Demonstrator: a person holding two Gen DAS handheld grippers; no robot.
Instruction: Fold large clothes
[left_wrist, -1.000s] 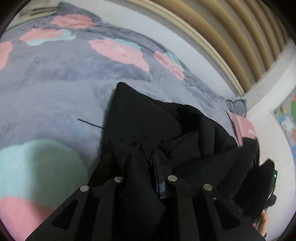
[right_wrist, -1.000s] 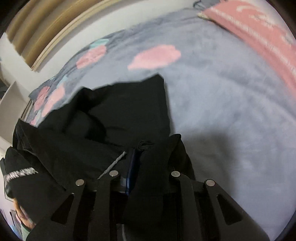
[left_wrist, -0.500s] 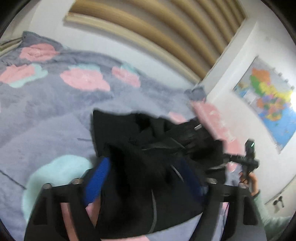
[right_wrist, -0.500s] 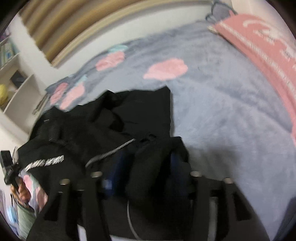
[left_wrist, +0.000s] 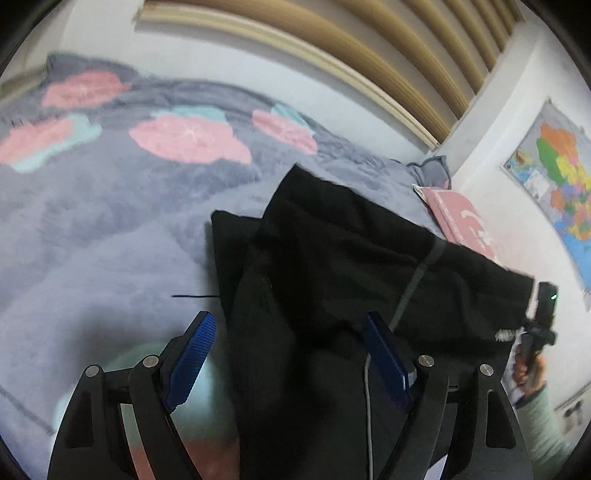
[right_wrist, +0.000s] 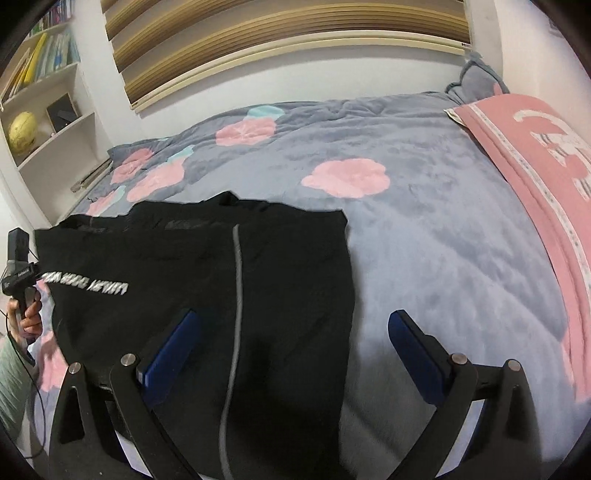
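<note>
A large black garment (right_wrist: 207, 280) with a grey stripe and white lettering lies folded on the grey bed cover (right_wrist: 424, 229). It also shows in the left wrist view (left_wrist: 351, 273), bunched near the camera. My left gripper (left_wrist: 288, 339) is open, its blue pads wide apart with black cloth lying between them. My right gripper (right_wrist: 291, 336) is open over the garment's right edge, holding nothing. The other hand's gripper (right_wrist: 18, 269) shows at the far left of the right wrist view.
The grey cover has pink and teal flower patches (right_wrist: 347, 177). A pink blanket (right_wrist: 535, 155) lies along the bed's right side. A slatted headboard (right_wrist: 280, 40) and white shelves (right_wrist: 44, 110) stand behind. A map (left_wrist: 557, 184) hangs on the wall.
Both grippers were shut on the black garment a second ago. They have opened and let it go, and it now lies flatter and folded on the bed.
</note>
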